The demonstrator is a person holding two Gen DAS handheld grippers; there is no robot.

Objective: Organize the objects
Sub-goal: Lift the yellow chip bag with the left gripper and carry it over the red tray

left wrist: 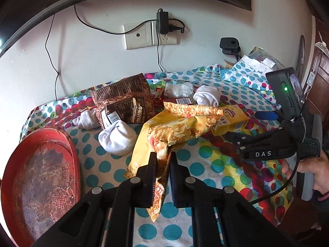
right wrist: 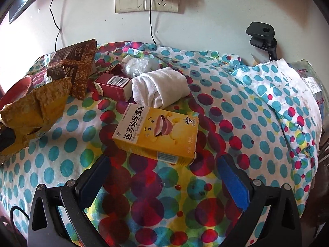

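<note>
Grip check: we see left hand-held gripper (left wrist: 162, 164) pinching yellow bag (left wrist: 174, 129) clear of worktop, presumably for tray (left wrist: 16, 164); right hand-held gripper (right wrist: 162, 177) wide, lined up behind box (right wrist: 158, 133).

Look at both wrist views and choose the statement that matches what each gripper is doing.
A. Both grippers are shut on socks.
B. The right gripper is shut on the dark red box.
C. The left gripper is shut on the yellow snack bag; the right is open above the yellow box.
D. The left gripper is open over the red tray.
C: the left gripper pinches the yellow snack bag, while the right gripper stands open just short of the yellow box.
</note>
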